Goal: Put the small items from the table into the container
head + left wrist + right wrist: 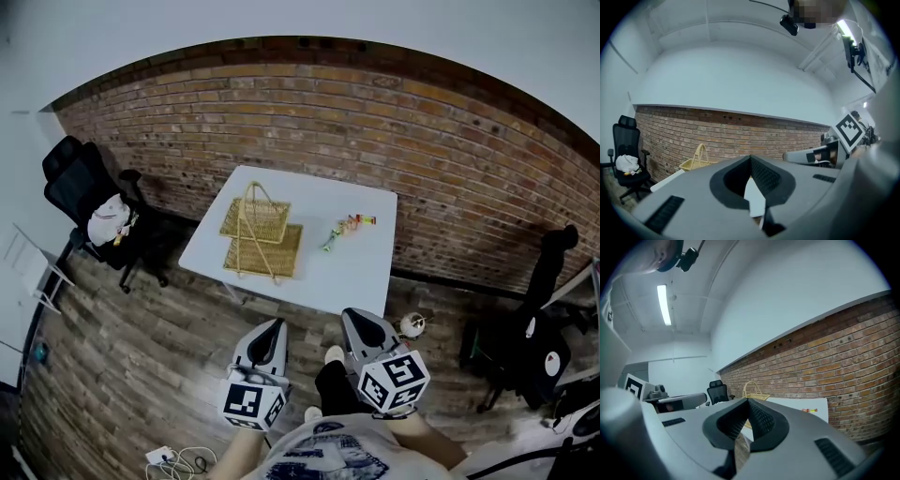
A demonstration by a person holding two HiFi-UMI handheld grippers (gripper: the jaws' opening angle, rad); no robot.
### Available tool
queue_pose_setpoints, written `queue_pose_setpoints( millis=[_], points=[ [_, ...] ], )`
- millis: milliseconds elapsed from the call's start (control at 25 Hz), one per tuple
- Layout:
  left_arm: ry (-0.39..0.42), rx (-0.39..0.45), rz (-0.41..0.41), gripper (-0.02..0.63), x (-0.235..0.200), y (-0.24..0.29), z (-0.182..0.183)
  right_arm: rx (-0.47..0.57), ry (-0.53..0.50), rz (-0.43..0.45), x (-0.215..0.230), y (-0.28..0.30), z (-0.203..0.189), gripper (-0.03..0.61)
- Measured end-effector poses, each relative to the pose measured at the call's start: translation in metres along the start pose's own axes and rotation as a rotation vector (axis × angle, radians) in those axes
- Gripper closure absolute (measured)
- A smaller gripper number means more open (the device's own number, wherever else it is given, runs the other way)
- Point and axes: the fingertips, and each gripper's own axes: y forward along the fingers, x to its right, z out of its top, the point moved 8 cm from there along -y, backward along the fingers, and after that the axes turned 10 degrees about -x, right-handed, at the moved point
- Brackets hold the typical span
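Two hand-held grippers hover low in the head view, short of the one white table (328,274), each carrying one marker cube.

At far left one black office chair (80,183) stands by the brick wall (375,122), with a white bundle (108,225) on its seat. One tangle of cables (178,459) lies on the wooden floor below it.

On the table's left half stands the single wicker basket (261,234), with a tall hoop handle.

Next comes the left gripper (274,324). In its own view its two jaws meet at the tips with nothing between them, and the basket shows beyond them to the left.

On the table's right half lies one small cluster of colourful small items (347,227), on the bare tabletop, apart from the basket and outside it. They are too small to count exactly.

Below them is the right gripper (352,315), its two jaws also pressed together and empty. Its own view shows the basket just beyond the tips and the items to the right.

A second dark chair (525,347) stands at far right, well away from the table.
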Motion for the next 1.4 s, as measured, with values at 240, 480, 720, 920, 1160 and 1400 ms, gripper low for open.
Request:
queue_pose_setpoints(
  millis=[240,480,720,920,1160,1400],
  points=[
    [0.021,-0.014,-0.047,0.568,-0.019,0.059,0.008,0.009,0.032,-0.04,0.039,0.037,0.01,0.56],
    [0.038,-0.052,-0.103,0.568,-0.031,0.142,0.023,0.01,0.072,-0.08,0.098,0.074,0.029,0.56],
    [0.055,-0.099,-0.155,0.568,-0.035,0.234,0.039,0.001,0.111,-0.11,0.17,0.108,0.052,0.56],
    [0.073,-0.11,-0.19,0.568,-0.032,0.305,0.056,0.005,0.124,-0.124,0.226,0.138,0.076,0.56],
    [0.082,-0.121,-0.204,0.568,-0.034,0.365,0.059,-0.017,0.126,-0.131,0.277,0.167,0.084,0.56],
    [0.063,-0.148,-0.213,0.568,-0.039,0.397,0.053,-0.048,0.138,-0.156,0.305,0.183,0.085,0.56]
  ],
)
